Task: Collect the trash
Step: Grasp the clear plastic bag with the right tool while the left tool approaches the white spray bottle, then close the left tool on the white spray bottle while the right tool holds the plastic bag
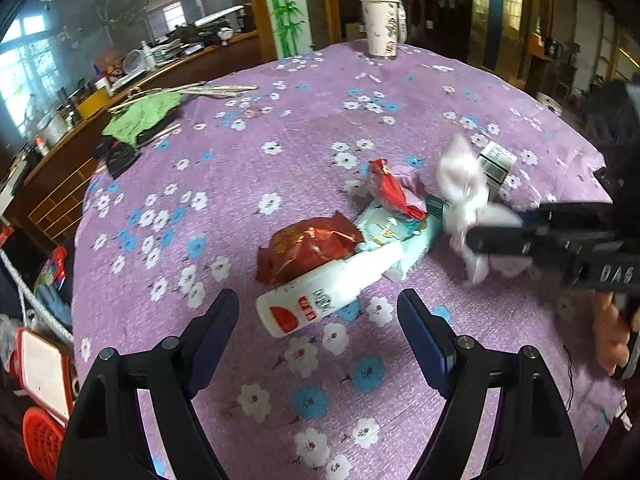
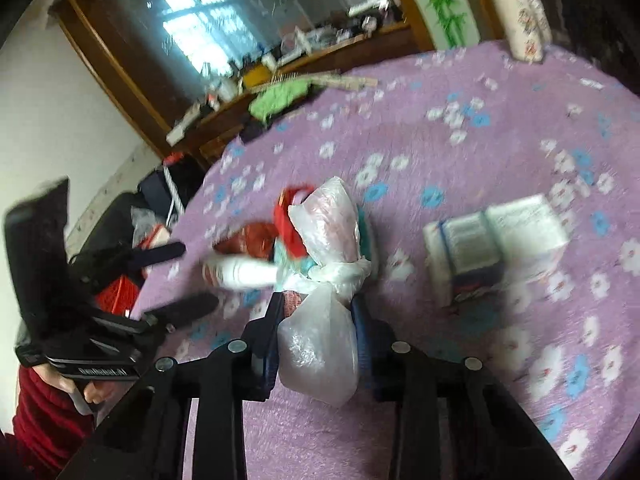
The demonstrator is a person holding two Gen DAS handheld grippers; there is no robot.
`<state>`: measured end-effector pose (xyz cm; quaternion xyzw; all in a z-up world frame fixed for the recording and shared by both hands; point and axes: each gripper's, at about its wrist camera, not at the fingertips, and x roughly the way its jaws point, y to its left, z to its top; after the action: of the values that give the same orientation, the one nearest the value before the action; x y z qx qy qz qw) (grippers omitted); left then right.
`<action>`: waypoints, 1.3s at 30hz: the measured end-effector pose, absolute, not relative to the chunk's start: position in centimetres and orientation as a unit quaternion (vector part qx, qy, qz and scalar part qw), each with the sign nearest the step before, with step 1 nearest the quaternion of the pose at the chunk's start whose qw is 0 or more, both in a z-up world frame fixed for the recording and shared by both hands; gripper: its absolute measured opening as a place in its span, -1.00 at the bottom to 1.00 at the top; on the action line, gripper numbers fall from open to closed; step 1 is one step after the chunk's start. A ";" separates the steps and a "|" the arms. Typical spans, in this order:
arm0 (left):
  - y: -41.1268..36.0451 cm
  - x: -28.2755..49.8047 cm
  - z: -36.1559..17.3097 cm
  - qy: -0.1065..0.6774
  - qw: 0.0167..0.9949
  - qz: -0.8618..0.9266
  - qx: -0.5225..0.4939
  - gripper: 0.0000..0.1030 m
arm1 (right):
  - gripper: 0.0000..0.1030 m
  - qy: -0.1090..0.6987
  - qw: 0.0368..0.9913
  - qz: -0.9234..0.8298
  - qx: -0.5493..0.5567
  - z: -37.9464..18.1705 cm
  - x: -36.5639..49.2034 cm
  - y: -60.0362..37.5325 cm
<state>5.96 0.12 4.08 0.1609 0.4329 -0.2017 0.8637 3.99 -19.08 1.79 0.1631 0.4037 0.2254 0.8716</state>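
Observation:
A pile of trash lies on the purple flowered tablecloth [image 1: 260, 184]: a white bottle [image 1: 324, 292] on its side, a dark red snack bag [image 1: 308, 248], a red wrapper [image 1: 392, 192] and a teal packet [image 1: 396, 228]. My left gripper [image 1: 318, 320] is open, its fingers either side of the bottle's near end, just short of it. My right gripper [image 2: 316, 312] is shut on a knotted clear plastic bag [image 2: 320, 344], held above the pile; it also shows in the left wrist view [image 1: 468, 196]. A white box [image 2: 500, 236] lies to the right.
A tall paper cup [image 1: 380, 24] stands at the table's far edge. A green cloth [image 1: 144, 114] and sticks lie at the far left. A cluttered wooden counter [image 1: 60, 120] runs behind. A red basket [image 1: 40, 440] sits on the floor at the left.

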 end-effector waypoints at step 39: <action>-2.2 5.8 1.7 0.486 0.814 -0.254 0.191 0.13 | -0.32 0.385 0.879 0.220 0.175 2.7 3.7 -20.3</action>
<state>5.83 -2.20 1.74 0.1911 0.4860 -0.2535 0.8143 3.65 -20.34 2.66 0.1752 0.3850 0.2200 0.8790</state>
